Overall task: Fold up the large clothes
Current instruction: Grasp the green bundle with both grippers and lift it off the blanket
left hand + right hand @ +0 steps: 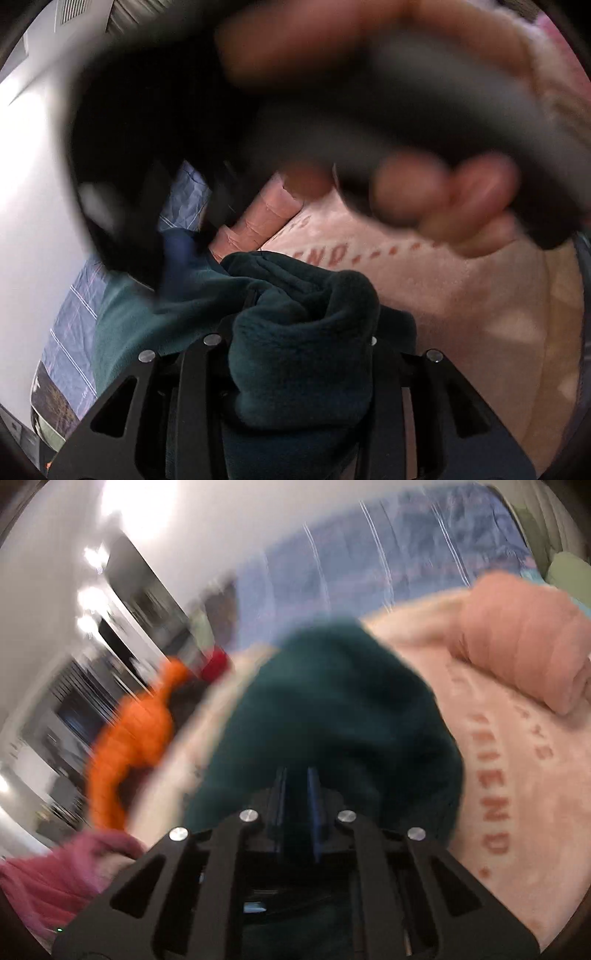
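Note:
A dark green fleece garment [303, 350] lies bunched on a pale pink blanket [443, 295] with printed letters. My left gripper [299, 325] is shut on a thick wad of the fleece, which hides its fingertips. Just above it in the left wrist view, blurred and very near, are a person's hand [443, 192] and the black body of the other gripper [147, 147]. In the right wrist view the green fleece [332, 701] rises in a hump over my right gripper [299, 775]. Its jaws are together, pinching the cloth.
A folded pink cloth [524, 638] sits on the blanket [517, 794] at the far right. A blue sheet [369, 554] covers the bed beyond. An orange garment [136, 731] and a magenta cloth [48, 871] lie at the left. Walls and furniture show blurred behind.

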### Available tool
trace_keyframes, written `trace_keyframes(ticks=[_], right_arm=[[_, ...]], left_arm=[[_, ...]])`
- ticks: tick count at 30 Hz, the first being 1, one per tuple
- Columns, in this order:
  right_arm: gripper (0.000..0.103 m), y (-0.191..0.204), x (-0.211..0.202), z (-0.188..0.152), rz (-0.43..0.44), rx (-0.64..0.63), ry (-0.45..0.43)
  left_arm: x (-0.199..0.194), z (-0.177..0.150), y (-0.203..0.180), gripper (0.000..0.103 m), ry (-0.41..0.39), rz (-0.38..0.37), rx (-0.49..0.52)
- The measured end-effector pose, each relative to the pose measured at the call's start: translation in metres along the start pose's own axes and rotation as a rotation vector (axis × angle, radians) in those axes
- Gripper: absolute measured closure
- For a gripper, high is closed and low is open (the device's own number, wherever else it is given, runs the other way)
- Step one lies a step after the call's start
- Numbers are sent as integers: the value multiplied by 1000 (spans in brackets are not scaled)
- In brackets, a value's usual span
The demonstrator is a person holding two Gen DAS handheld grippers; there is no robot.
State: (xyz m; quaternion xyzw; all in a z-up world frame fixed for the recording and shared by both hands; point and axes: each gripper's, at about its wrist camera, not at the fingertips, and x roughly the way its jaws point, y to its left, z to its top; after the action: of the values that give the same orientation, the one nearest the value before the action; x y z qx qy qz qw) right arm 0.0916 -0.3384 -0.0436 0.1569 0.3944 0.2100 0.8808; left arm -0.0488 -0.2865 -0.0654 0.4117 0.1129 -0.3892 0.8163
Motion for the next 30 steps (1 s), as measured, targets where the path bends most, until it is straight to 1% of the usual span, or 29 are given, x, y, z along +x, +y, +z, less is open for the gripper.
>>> trace_keyframes(ticks=[1, 2, 3, 4, 5, 7, 10, 11, 12, 13, 14, 15, 16, 17, 18, 19, 20, 21, 22, 23, 24, 25, 26, 27, 28, 30], right_arm=[[103, -4, 15, -6, -19, -5, 33], [103, -13, 26, -8, -14, 26, 55], [103, -26, 38, -15, 19, 95, 76], [103, -32, 43, -21, 63, 135, 74], [103, -38, 44, -21, 94, 156, 67], [103, -37, 46, -27, 133, 168, 54], [103, -18, 42, -31, 95, 105, 47], [103, -12, 42, -30, 64, 84, 44], [103, -7, 41, -28, 26, 62, 41], [103, -2, 43, -25, -54, 22, 36], [103, -1, 38, -19, -90, 6, 33], [103, -2, 38, -18, -134, -5, 31], [103, -3, 36, -17, -143, -1, 31], [103, -6, 35, -16, -130, 10, 33], [103, -11, 34, -17, -94, 34, 38], [103, -16, 35, -19, -71, 47, 40], [103, -17, 37, -19, -66, 49, 36], [103, -15, 38, -19, -77, 36, 28], [103, -14, 40, -18, -89, 22, 22], [103, -10, 43, -18, -105, 7, 15], [103, -5, 44, -20, -129, -10, 8], [103, -3, 47, -20, -168, -26, 10], [103, -6, 50, -22, -198, -38, 10], [103, -5, 49, -25, -240, -50, 3], [103, -7, 48, -27, -257, -54, 0], [103, -6, 32, -29, -320, -52, -23]], left_arm=[[3, -3, 1, 69, 18, -33, -5], [6, -5, 2, 69, 33, -58, -10], [9, -9, 2, 69, 50, -81, -9], [8, -15, 2, 67, 60, -97, -3], [5, -18, 3, 66, 60, -106, -3], [-8, -26, 14, 66, 58, -160, -37], [-24, -36, 34, 66, 64, -240, -111], [-32, -38, 42, 63, 57, -268, -139], [-43, -39, 50, 60, 31, -318, -168], [-57, -38, 57, 56, -6, -369, -193], [-68, -38, 62, 55, -33, -391, -209], [-82, -37, 72, 55, -58, -402, -245], [-92, -39, 83, 55, -77, -389, -288], [-96, -41, 94, 55, -87, -367, -325], [-96, -46, 106, 55, -86, -329, -360], [-91, -54, 125, 55, -68, -267, -415], [-88, -60, 135, 56, -51, -249, -465], [-78, -69, 153, 59, -34, -256, -545], [-67, -78, 167, 68, -36, -300, -625], [-47, -90, 177, 71, -29, -401, -699], [-20, -98, 177, 74, 15, -465, -740], [-6, -103, 174, 72, -30, -470, -767], [-2, -104, 168, 72, -55, -478, -761], [2, -101, 163, 72, -57, -485, -752], [6, -95, 155, 72, -52, -490, -753], [8, -85, 147, 72, -35, -498, -706]])
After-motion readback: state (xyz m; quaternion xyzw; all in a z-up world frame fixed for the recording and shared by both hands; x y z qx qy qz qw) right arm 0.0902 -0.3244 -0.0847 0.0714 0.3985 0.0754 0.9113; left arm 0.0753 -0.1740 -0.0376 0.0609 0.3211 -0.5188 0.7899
